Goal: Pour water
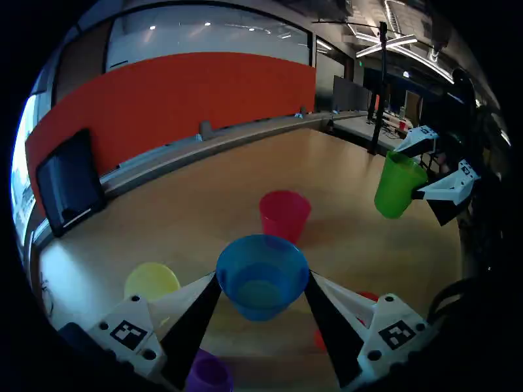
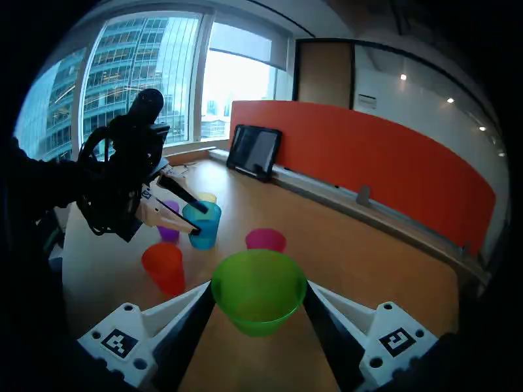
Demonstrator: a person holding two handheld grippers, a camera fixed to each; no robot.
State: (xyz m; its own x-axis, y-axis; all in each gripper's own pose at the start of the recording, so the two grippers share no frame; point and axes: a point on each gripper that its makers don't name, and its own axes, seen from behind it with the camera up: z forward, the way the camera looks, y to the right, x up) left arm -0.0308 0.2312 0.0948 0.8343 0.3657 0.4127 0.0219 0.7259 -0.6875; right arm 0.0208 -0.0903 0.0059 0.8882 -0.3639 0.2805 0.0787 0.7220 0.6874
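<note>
Left gripper [image 1: 261, 277] is clamping a translucent blue plastic cup [image 1: 261, 294] between both fingers. It's sitting bottom centre of the left gripper view, with its mouth pointing up and its long axis running vertical. Right gripper [image 2: 258, 287] is squeezing a translucent green plastic cup [image 2: 258, 300] the same way, bottom centre of the right gripper view, also upright. In the left gripper view that one's showing up at the right edge.

I'm counting six cups total. That's those two plus one pink cup [image 1: 284, 214], one yellow cup [image 1: 151, 281], one purple cup [image 1: 209, 374] and one orange-red cup [image 2: 165, 266], all standing on the light wooden table [image 1: 196, 196]. One black tablet [image 1: 68, 179] is leaning against the orange partition [image 1: 183, 91], upper left.
</note>
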